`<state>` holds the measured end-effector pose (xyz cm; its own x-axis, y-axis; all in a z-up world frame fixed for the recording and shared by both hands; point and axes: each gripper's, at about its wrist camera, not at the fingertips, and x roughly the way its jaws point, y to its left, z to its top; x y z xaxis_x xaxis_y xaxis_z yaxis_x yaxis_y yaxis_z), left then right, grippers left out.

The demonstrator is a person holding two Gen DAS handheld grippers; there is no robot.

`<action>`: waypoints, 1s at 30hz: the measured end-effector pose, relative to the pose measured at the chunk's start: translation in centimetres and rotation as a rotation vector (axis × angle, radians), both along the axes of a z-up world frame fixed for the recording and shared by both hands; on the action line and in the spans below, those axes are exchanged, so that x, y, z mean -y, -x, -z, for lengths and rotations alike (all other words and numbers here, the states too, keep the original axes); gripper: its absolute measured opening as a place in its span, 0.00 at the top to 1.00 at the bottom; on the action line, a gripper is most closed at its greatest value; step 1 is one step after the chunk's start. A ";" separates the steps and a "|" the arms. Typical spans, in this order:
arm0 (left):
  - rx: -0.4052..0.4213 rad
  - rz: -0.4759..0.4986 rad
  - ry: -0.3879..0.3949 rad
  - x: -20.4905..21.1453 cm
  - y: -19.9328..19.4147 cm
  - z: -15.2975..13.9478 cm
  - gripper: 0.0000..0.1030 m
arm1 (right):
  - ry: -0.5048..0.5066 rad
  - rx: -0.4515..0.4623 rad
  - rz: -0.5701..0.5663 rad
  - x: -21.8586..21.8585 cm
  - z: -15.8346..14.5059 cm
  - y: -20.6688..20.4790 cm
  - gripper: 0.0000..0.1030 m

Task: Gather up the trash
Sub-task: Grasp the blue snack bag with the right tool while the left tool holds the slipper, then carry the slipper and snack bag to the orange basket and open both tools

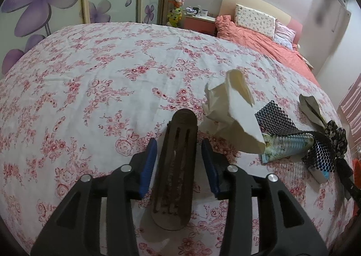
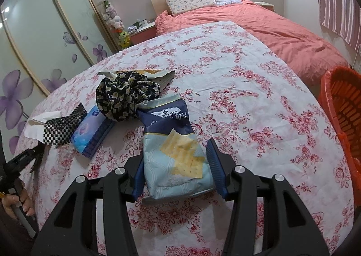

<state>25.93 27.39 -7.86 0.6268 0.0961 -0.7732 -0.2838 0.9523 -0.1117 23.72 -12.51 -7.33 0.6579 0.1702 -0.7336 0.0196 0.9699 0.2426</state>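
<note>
A dark brown slotted oblong piece [image 1: 176, 161] lies on the floral tablecloth [image 1: 90, 80], between the blue pads of my left gripper [image 1: 178, 145]. A narrow gap shows on each side of it, so that gripper is open. In the right wrist view my right gripper [image 2: 176, 154] is shut on a blue and pale cracker packet [image 2: 173, 143], its pads against the packet's two sides. A crumpled white paper [image 1: 230, 109] lies just right of the left gripper. An orange basket [image 2: 343, 107] stands at the table's right edge.
A black mesh piece [image 2: 63, 127], a blue tissue pack [image 2: 92, 134], a dark floral cloth [image 2: 124, 98] and an opened wrapper [image 2: 146, 73] are piled left of the packet. A hand [image 2: 20, 201] holds the left gripper at the left rim. A bed [image 2: 270, 25] lies beyond the table.
</note>
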 end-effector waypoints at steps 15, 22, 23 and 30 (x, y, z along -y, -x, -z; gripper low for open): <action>-0.029 0.022 -0.087 1.3 -0.5 0.0 0.68 | 0.043 -0.011 -0.052 -1.1 -0.2 -0.5 0.68; -0.018 0.018 -0.077 1.1 0.9 -0.2 0.68 | 0.018 0.008 -0.045 -0.6 -1.1 0.6 0.69; -0.016 0.019 -0.077 1.1 1.0 -0.4 0.68 | 0.016 0.015 -0.045 -0.6 -1.4 0.8 0.69; 0.020 0.034 -0.069 1.4 2.7 -2.4 0.69 | 0.018 0.063 -0.047 -0.5 -3.1 2.1 0.70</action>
<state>23.24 25.98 -5.50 0.6461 0.1270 -0.7526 -0.2495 0.9670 -0.0510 21.67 -11.99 -4.27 0.6942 0.1895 -0.6944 -0.0410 0.9736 0.2247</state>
